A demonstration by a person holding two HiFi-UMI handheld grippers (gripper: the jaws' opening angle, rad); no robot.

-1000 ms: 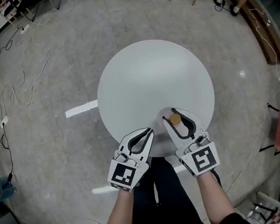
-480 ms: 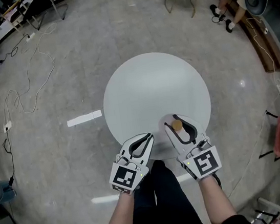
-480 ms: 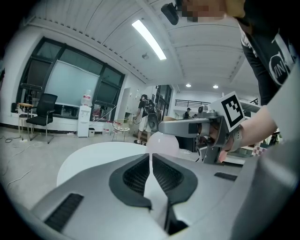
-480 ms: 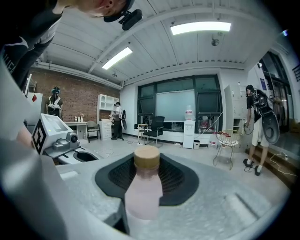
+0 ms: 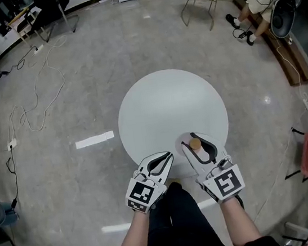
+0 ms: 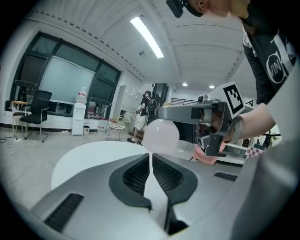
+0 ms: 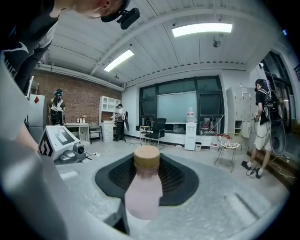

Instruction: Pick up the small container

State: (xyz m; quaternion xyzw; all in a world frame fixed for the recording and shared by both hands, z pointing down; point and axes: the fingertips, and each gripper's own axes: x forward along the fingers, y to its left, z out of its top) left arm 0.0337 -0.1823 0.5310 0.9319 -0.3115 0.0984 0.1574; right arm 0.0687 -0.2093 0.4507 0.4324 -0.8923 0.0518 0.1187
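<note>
Since a second ago the round table (image 5: 162,101) has shrunk below us while both tongs kept their places, so we judge the lift is under way. Our right gripper (image 5: 197,139) pinches the small bottle (image 7: 143,192) by its body, keeping it upright, over the table's near right edge. It looks pale pink, perhaps translucent, under a tan cap (image 7: 146,157). Our left gripper (image 5: 162,159), just left, is pressed together on nothing.

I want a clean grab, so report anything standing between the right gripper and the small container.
Nothing visible does: the small container, a tan-capped bottle, sits between the jaws of the right gripper, with both pads against it.
</note>
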